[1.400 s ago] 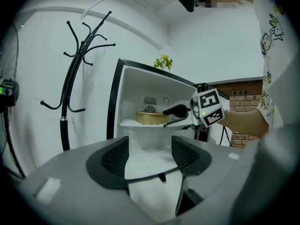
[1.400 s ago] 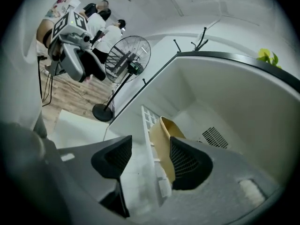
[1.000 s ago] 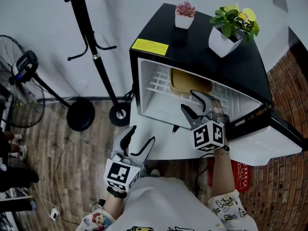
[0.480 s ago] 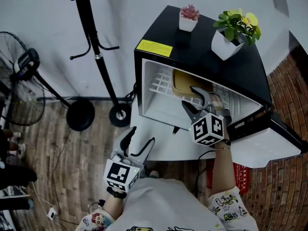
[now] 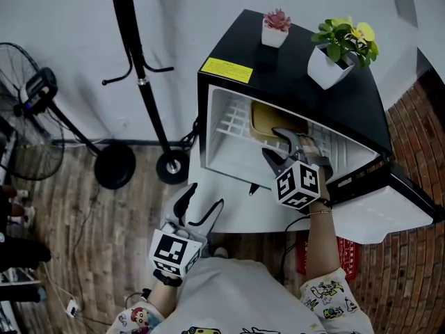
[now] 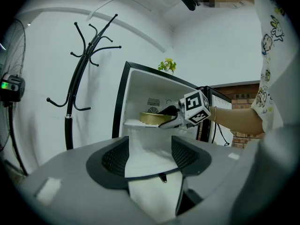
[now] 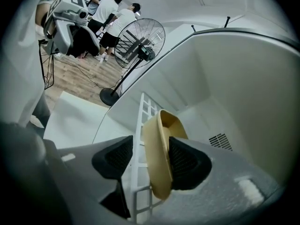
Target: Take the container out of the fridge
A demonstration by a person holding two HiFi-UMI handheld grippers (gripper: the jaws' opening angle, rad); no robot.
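A tan, shallow container (image 5: 274, 120) lies on the white wire shelf (image 5: 233, 125) inside the open black mini fridge (image 5: 295, 82). My right gripper (image 5: 272, 145) reaches into the fridge, open. In the right gripper view its jaws straddle the near wall of the container (image 7: 161, 149): one pad (image 7: 185, 161) lies inside the container, the other (image 7: 115, 158) stands apart outside over the shelf (image 7: 140, 125). My left gripper (image 5: 206, 197) hangs open and empty, low in front of the fridge. The left gripper view shows its own jaws (image 6: 149, 154) spread, with the container (image 6: 151, 117) beyond.
The fridge door (image 5: 389, 211) hangs open to the right. Two potted plants (image 5: 276, 28) (image 5: 337, 44) stand on the fridge top. A black coat stand (image 5: 142, 82) and a floor fan (image 5: 28, 110) stand at the left. People (image 7: 112, 13) stand far behind.
My right gripper has pushed further into the fridge, up to the container's near wall. The left gripper has stayed where it was.
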